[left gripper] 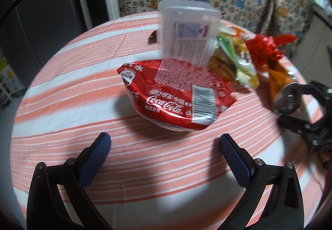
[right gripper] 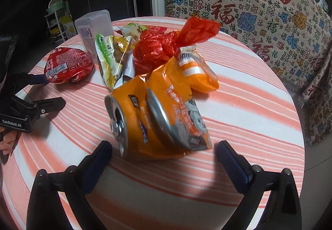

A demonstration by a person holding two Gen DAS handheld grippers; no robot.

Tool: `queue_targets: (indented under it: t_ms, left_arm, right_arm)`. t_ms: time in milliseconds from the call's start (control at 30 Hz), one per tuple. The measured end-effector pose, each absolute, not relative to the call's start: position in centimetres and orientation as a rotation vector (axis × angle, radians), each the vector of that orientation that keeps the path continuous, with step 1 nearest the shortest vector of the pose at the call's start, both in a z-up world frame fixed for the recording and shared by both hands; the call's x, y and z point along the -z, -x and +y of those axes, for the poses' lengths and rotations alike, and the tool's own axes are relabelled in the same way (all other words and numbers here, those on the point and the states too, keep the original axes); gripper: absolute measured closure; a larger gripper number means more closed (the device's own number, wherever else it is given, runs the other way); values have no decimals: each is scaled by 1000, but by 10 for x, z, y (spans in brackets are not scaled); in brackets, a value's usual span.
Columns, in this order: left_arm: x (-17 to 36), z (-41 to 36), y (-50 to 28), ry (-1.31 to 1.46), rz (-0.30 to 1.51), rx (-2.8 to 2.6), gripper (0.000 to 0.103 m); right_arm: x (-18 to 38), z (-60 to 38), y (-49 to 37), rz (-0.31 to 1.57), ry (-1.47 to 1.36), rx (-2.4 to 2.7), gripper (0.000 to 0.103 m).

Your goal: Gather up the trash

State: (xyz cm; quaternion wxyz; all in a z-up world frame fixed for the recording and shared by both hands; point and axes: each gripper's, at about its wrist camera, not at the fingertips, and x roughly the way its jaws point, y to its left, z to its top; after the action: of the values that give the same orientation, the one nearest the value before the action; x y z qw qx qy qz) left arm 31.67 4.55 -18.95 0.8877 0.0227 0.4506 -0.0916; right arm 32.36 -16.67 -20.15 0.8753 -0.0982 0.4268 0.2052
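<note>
Left wrist view. Left tongs (left gripper: 165, 145): spread wide, gripping nothing, low over the striped worktop (left gripper: 62, 105). Cola wrapper (left gripper: 176, 93): crumpled, red, straight ahead of the tongs, long axis left to right, barcode toward the camera. Clear box (left gripper: 186, 31): upright behind the wrapper, label facing the camera, its base hidden by the wrapper. Snack bags (left gripper: 234, 60): heaped just right of the box; print blurred. Red bag (left gripper: 267, 47): knotted, further right. Right tongs (left gripper: 290, 109): at the right edge, partly cut off.

Right wrist view. Right tongs (right gripper: 164, 147): jaws parted, nothing held. Orange can (right gripper: 128, 118): on its side, opened top toward the camera's left, just ahead of the tongs. Orange packet (right gripper: 178, 109): leaning on the can, hiding its far end.
</note>
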Motion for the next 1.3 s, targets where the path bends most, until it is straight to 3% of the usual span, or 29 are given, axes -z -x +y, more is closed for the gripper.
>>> queue_targets:
  t_ms: [433,467,500,533,1300]
  left_arm:
    - [170,29,-334,-92,782,224,1]
    - [169,31,-335,-74,774,236,5]
    - [169,31,-334,-58,772,257,11]
    - [168,33,-335,-39,776,274,11]
    - [141,31,-270,11,730,353,12]
  right_arm:
    - [194,-170,-321,806,154,-467,1]
    - [194,-168,-321,805,158,-474,3]
    - [194,-166,-321,805,158,-477,20]
    - [193,-166,-322,806,155,-479,23]
    - [169,-207,-279,821,99,-464,25]
